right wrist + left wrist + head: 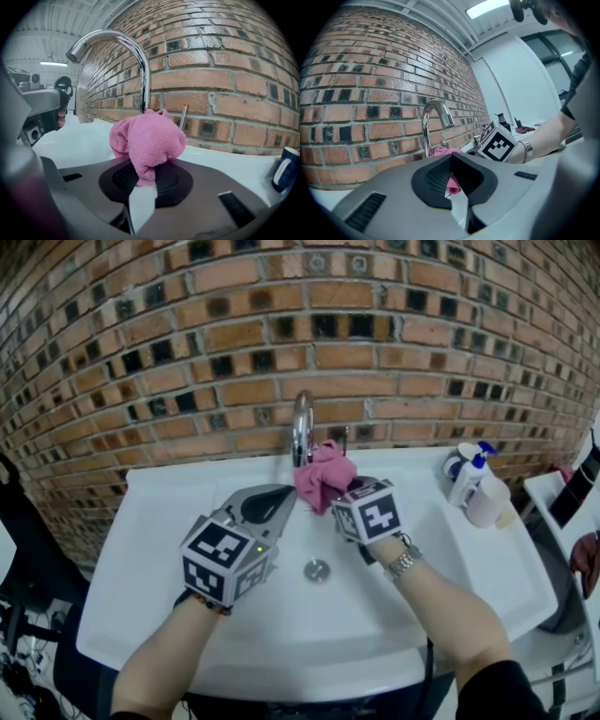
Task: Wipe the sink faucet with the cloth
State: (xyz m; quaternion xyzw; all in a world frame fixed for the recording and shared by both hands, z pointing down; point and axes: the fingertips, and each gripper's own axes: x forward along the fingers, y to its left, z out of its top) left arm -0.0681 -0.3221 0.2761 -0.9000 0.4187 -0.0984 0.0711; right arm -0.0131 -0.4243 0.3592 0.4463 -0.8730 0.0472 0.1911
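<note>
Seemingly mid-wipe | right claw point(346, 491) pinching cloth point(323, 474) at 4 o'clock of faucet point(302, 427) | left claw point(283, 500) pressed together | upper curve probably unwiped yet

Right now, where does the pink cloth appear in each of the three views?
Head view: the cloth is at centre, right of the faucet, held by the right gripper.
Left gripper view: low centre, a small pink patch by the faucet's base.
Right gripper view: centre, bunched between the jaws.
Shared landmark: the chrome faucet.

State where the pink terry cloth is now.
Head view, centre: the pink terry cloth is clamped in the right gripper, just right of the curved chrome faucet.
</note>
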